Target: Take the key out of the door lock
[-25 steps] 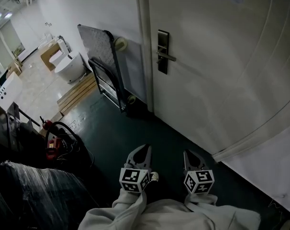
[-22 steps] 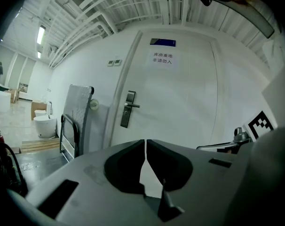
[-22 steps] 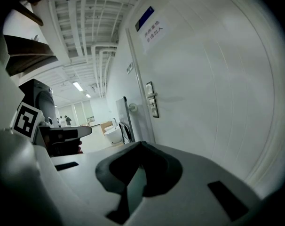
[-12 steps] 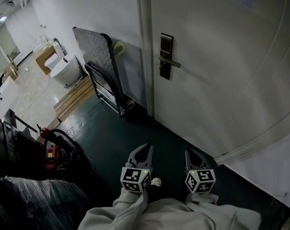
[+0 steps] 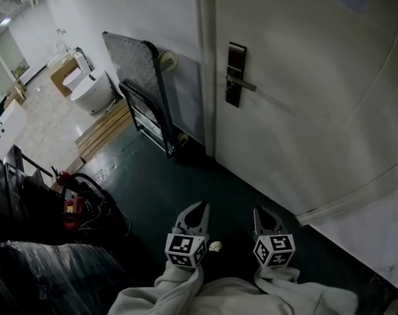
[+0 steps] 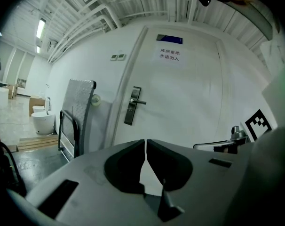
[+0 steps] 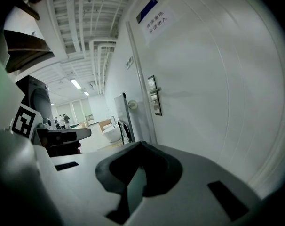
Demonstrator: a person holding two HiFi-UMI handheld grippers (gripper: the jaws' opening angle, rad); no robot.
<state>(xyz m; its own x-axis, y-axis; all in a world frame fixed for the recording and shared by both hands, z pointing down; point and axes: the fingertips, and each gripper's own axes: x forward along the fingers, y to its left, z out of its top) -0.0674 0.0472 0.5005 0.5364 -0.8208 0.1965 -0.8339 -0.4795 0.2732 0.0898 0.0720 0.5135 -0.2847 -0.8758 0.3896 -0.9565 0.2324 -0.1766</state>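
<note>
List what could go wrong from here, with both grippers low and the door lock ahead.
1. No key can be made out at the lock plate. Any key there is a small target close to the lever handle, so a gripper may catch the handle instead.
2. The left gripper and right gripper are both shut. Arriving at the lock like that would knock it rather than grasp.
3. A folded trolley leans just left of the door, crowding a left-side approach.

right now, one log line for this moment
left gripper: shut, empty | right gripper: shut, empty | lock: ahead, untouched | key: not discernible
</note>
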